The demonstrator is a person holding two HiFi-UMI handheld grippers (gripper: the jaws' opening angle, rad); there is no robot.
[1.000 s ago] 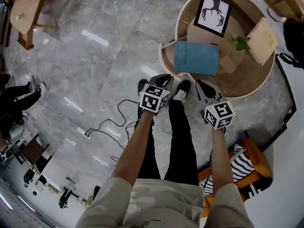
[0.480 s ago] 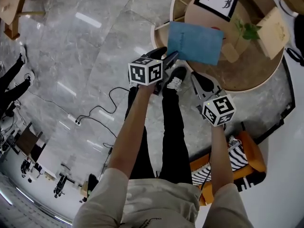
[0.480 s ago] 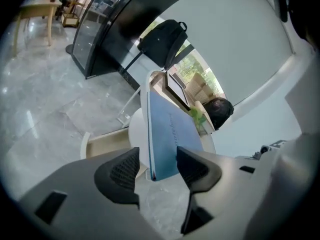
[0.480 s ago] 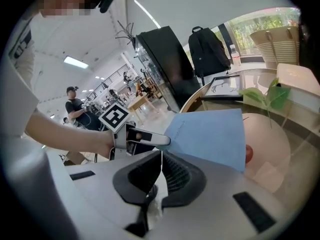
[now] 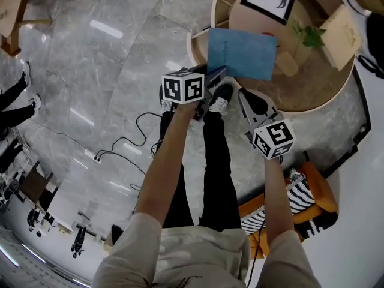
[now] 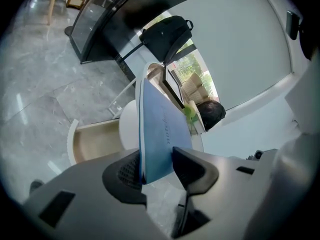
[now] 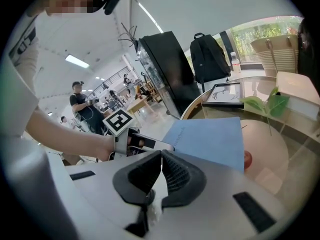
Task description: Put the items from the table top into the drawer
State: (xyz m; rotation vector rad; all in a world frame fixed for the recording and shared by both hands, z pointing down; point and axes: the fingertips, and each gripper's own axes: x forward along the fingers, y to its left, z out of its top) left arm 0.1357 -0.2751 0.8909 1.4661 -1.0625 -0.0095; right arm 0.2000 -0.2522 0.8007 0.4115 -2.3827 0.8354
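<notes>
Tongs first: our left gripper [image 6: 157, 166] has the blue notebook [image 5: 243, 54] between its jaws. They are closing, with both pads already against its covers at the near corner. Our right gripper [image 7: 161, 159] is pressed together on nothing, near the notebook's near edge but apart from it.

Against a second ago, the left gripper's marker cube [image 5: 183, 87] has rolled and sits closer to the notebook's corner. The notebook has shifted a little toward the open curved drawer [image 5: 197, 45]. The right gripper has hardly moved.

The notebook is thin, with a plain blue cover, a small line of script near one edge and pale page edges. It is held over the near side of the round table [image 5: 312, 92], partly above the drawer.
</notes>
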